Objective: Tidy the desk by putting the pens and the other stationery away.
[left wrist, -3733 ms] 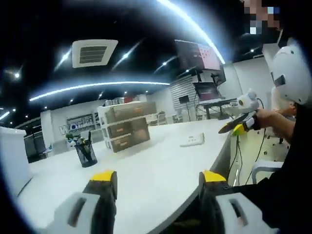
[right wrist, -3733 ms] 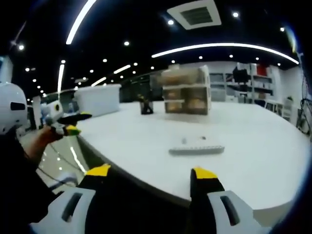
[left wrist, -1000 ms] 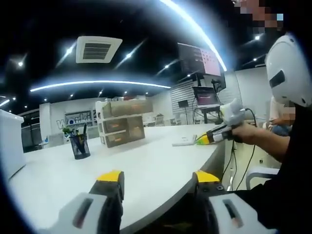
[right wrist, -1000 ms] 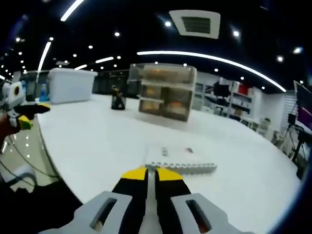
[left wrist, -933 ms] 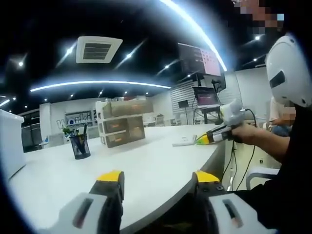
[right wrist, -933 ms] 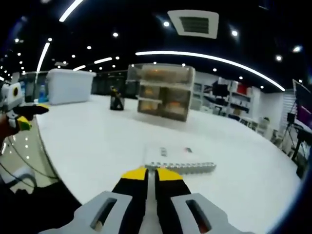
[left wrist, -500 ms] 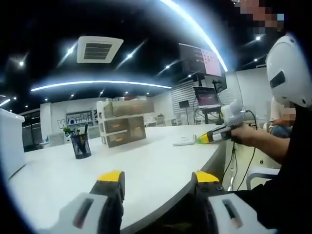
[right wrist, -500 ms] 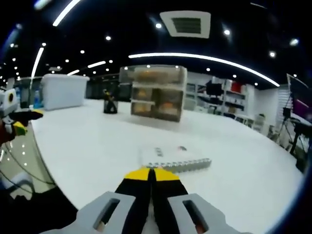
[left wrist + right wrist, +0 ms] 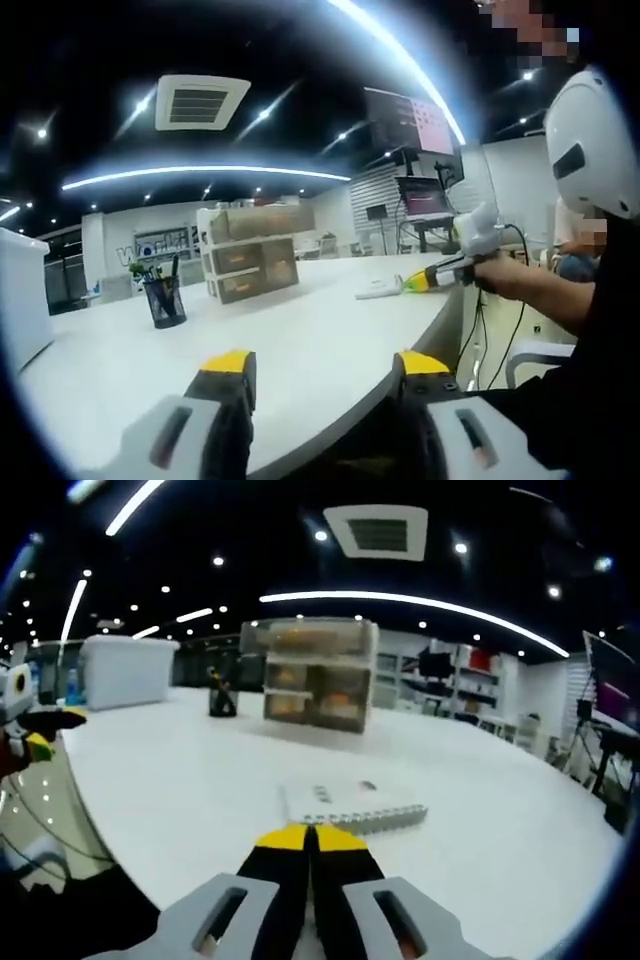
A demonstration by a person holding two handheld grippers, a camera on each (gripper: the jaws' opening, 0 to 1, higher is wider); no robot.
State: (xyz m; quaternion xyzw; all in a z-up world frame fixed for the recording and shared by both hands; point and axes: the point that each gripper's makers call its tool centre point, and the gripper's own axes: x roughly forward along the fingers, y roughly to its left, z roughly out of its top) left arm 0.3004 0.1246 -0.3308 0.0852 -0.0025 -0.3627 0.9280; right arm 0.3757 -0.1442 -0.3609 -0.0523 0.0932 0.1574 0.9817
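Two low fisheye views across one white desk, from opposite ends of its near edge.

From the left gripper view we look low along the desk (image 9: 300, 340), toward a far pen cup (image 9: 166, 302) and drawer unit (image 9: 250, 250). From the right gripper view we sit closer, just before a white notebook (image 9: 345, 802). Both share the desk, cup and drawers.

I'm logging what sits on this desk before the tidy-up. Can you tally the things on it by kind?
Drawer unit: 1
Pen cup: 1
Spiral notebook: 1
Large white bin: 1
Total: 4
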